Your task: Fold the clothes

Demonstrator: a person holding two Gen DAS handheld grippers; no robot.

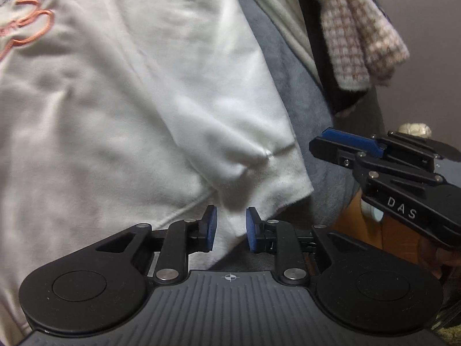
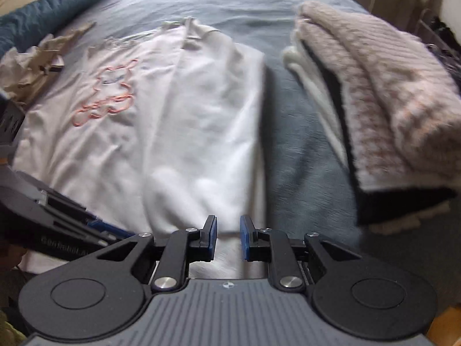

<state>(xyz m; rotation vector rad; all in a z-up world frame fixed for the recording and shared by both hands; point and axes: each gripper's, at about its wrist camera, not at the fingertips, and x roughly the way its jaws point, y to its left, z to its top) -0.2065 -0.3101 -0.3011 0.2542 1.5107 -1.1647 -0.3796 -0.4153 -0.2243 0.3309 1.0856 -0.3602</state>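
Several folded knits beside white shirt.

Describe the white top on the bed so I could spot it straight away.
Start from the blue-grey blanket that covers the bed. The white top lies flat at its middle, left of a stack of folded clothes. Only it bears an orange outline drawing of a bear on the front.

Blue-grey bedspread covers the bed; wooden floor beside it.
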